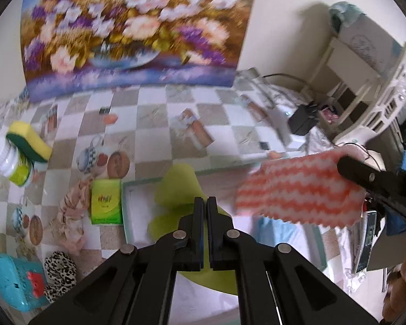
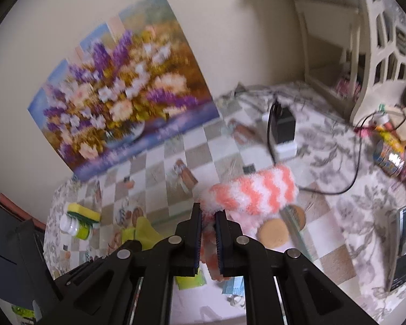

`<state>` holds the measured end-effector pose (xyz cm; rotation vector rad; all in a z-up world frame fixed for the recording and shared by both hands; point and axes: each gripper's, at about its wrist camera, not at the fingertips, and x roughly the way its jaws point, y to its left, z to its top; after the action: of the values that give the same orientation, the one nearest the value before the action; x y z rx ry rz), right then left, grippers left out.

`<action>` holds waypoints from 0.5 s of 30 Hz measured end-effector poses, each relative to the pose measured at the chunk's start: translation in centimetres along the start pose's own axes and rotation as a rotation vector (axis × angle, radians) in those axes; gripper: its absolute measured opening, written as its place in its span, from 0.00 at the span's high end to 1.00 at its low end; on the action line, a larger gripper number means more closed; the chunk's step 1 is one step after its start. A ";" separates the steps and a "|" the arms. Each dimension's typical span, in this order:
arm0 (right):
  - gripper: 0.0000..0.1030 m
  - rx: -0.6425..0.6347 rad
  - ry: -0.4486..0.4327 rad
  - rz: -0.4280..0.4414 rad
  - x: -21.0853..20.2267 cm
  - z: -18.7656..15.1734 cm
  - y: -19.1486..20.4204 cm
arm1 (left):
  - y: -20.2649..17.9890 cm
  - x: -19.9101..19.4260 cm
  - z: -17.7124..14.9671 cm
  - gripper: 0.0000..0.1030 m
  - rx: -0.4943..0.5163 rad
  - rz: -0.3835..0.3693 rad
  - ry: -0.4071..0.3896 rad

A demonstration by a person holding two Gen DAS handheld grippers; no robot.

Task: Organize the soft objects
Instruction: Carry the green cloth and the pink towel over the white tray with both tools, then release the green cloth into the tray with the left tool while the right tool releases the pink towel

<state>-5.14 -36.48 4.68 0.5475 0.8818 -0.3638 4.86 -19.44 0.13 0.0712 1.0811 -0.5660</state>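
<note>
In the left wrist view my left gripper (image 1: 205, 203) is shut on a thin lime green cloth (image 1: 176, 189), which drapes over a white tray with a teal rim (image 1: 140, 182). At the right my right gripper (image 1: 365, 178) holds a fluffy orange-and-white zigzag cloth (image 1: 297, 192) over the tray's far side. In the right wrist view the right gripper (image 2: 208, 212) is shut on that zigzag cloth (image 2: 257, 192), which bunches ahead of the fingers. The lime green cloth (image 2: 146, 230) shows to the left. A blue face mask (image 1: 278, 230) lies in the tray.
Left of the tray lie a green tissue packet (image 1: 107, 201), a pink scarf (image 1: 73, 208), a leopard scrunchie (image 1: 59, 270) and a teal box (image 1: 16, 281). A yellow sponge (image 1: 27, 140) sits on a bottle. Two beige puffs (image 2: 273, 233), a phone (image 2: 403, 243) and a black adapter (image 2: 284, 127) lie to the right.
</note>
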 end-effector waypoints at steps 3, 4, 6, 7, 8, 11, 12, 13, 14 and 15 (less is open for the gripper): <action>0.89 0.005 0.087 -0.014 2.8 -0.7 -0.3 | 1.0 1.5 -0.3 0.98 -0.030 0.017 0.031; 0.89 0.008 0.116 -0.021 3.8 -1.0 -0.4 | 1.3 1.9 -0.4 0.98 -0.036 0.021 0.040; 0.89 0.011 0.165 -0.029 5.6 -1.7 -0.6 | 1.8 3.1 -0.7 0.98 -0.048 0.036 0.068; 0.89 0.012 0.216 -0.038 7.2 -2.4 -0.7 | 1.9 3.5 -0.9 0.98 -0.050 0.040 0.079; 0.89 0.012 0.216 -0.038 7.2 -2.4 -0.7 | 2.0 4.0 -1.1 0.98 -0.052 0.045 0.093; 0.89 -0.002 0.274 -0.066 9.2 -3.3 -0.7 | 2.4 5.5 -1.7 0.98 -0.062 0.062 0.142; 0.89 -0.009 0.291 -0.076 9.7 -3.6 -0.6 | 2.5 6.1 -1.9 0.98 -0.065 0.066 0.159; 0.88 -0.015 0.308 -0.086 10.3 -3.9 -0.6 | 2.6 6.4 -2.0 0.98 -0.066 0.069 0.169; 0.88 -0.020 0.322 -0.091 10.7 -4.1 -0.6 | 2.7 6.7 -2.2 0.98 -0.068 0.071 0.179; 0.88 -0.023 0.334 -0.096 11.1 -4.4 -0.6 | 2.8 6.9 -2.3 0.98 -0.071 0.073 0.190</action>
<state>-1.66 -35.29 -6.68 0.5542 1.2356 -0.3539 6.67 -19.11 -7.44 0.1036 1.2770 -0.4614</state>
